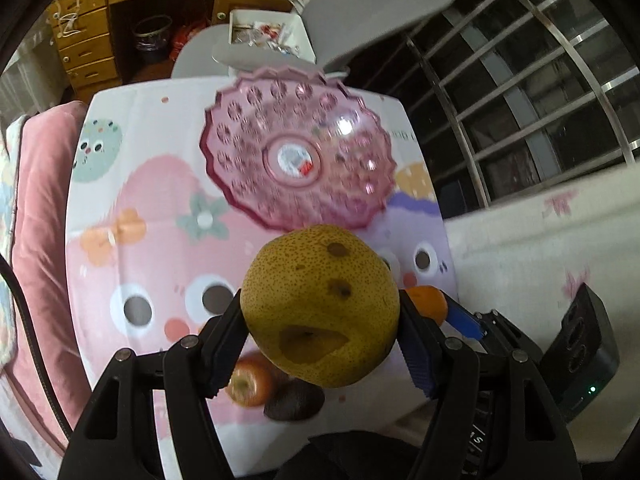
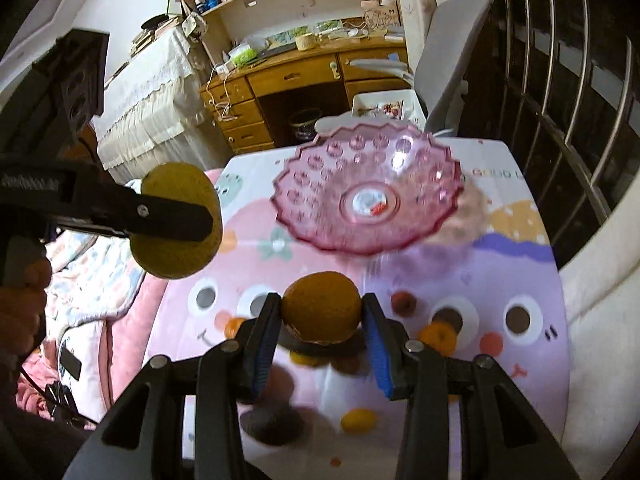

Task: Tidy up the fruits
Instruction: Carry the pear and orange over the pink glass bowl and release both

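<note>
My left gripper (image 1: 320, 308) is shut on a large yellow-green pear (image 1: 320, 304) and holds it above the table, short of the empty pink glass bowl (image 1: 298, 156). The pear (image 2: 176, 224) and left gripper also show at the left of the right wrist view. My right gripper (image 2: 320, 312) is shut on a brown kiwi (image 2: 320, 306), held above the table in front of the bowl (image 2: 368, 196). Below lie a red apple (image 1: 250, 384), a dark fruit (image 1: 294, 402) and small oranges (image 2: 438, 338).
The table wears a pink and purple cartoon cloth (image 2: 460, 288). A pink cushion (image 1: 40, 240) lies at its left. A grey chair (image 2: 448, 64) and a wooden desk (image 2: 304, 80) stand behind. A barred window (image 1: 520, 92) is at the right. A black device (image 1: 584, 356) sits at the right edge.
</note>
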`<state>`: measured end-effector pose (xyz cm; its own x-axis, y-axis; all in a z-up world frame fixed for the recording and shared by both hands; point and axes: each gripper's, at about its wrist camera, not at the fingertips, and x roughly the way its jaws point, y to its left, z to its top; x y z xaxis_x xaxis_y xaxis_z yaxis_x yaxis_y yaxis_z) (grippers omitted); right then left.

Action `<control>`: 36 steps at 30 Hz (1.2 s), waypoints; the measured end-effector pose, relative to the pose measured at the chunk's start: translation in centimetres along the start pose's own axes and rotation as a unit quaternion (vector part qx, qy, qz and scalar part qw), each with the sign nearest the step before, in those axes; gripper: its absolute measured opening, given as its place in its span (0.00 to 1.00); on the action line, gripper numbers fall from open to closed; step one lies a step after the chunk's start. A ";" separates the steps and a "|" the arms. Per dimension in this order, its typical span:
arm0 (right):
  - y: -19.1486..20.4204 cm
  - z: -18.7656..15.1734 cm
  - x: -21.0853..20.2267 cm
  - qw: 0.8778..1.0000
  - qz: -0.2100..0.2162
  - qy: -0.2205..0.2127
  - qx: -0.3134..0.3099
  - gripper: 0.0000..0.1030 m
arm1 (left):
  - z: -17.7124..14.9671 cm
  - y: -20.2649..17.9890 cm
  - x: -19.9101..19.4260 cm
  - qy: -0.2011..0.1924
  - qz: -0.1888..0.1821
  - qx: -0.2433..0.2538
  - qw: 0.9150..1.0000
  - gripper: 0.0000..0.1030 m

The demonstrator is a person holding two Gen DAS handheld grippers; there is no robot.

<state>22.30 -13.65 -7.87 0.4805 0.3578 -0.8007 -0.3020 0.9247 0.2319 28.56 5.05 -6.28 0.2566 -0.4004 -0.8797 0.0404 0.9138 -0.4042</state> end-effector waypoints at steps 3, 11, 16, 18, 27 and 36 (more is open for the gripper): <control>-0.9 1.6 1.1 1.000 0.001 -0.004 0.001 0.40 | 1.7 0.2 1.0 -0.022 0.003 -0.005 1.000 0.66; -4.4 5.0 6.2 1.000 0.000 0.005 0.024 0.40 | 6.2 1.3 6.2 -0.048 0.019 -0.016 0.999 0.66; -6.2 5.8 9.9 0.999 0.006 0.027 0.030 0.40 | 7.8 1.8 9.7 -0.052 0.035 -0.010 0.998 0.66; -6.8 5.9 11.2 0.999 0.011 0.039 0.032 0.40 | 8.3 2.1 11.0 -0.050 0.038 -0.011 0.998 0.66; -7.5 6.4 15.0 0.997 0.004 0.073 0.017 0.40 | 9.7 3.1 15.4 -0.019 0.059 -0.023 0.998 0.66; -8.3 6.4 15.6 0.996 -0.004 0.082 0.031 0.41 | 9.7 2.8 15.1 -0.048 0.049 -0.018 0.997 0.84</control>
<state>37.60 -14.85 -18.76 0.3408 0.3292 -0.8806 -0.2442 0.9355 0.2552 41.94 2.20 -18.30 0.3494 -0.2985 -0.8882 -0.0249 0.9446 -0.3272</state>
